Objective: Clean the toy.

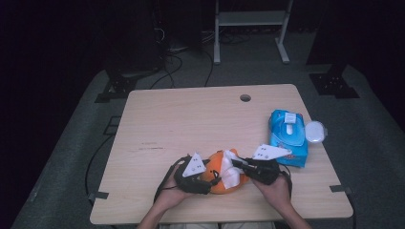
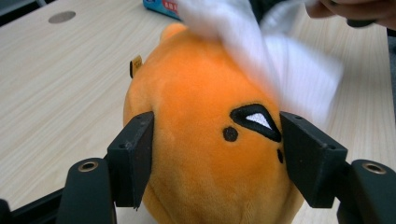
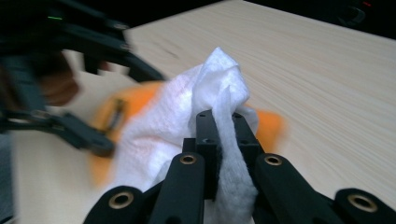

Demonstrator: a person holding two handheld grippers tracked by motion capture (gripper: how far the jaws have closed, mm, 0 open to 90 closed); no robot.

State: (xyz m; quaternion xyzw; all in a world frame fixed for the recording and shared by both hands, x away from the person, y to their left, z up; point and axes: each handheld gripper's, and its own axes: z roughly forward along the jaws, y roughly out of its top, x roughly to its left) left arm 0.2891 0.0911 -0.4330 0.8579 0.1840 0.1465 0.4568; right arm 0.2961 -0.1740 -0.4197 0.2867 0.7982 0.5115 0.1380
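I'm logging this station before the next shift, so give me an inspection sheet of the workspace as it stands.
Surface: light wood table with a round hole near the far edge.
Job's things: orange plush toy; white wipe lying against it.
Clutter: blue wipes pack, its round lid beside it.
Grippers: left claw clamps the plush; right claw pinches the wipe.
Cables: cables across the floor behind the table.
Surroundings: dark room, grey carpet, white frame.

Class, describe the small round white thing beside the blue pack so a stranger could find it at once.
Start at the wooden table and go to its right edge. There lies a blue wipes pack, and against its right side sits a small round white lid, the only round, plain white item there.
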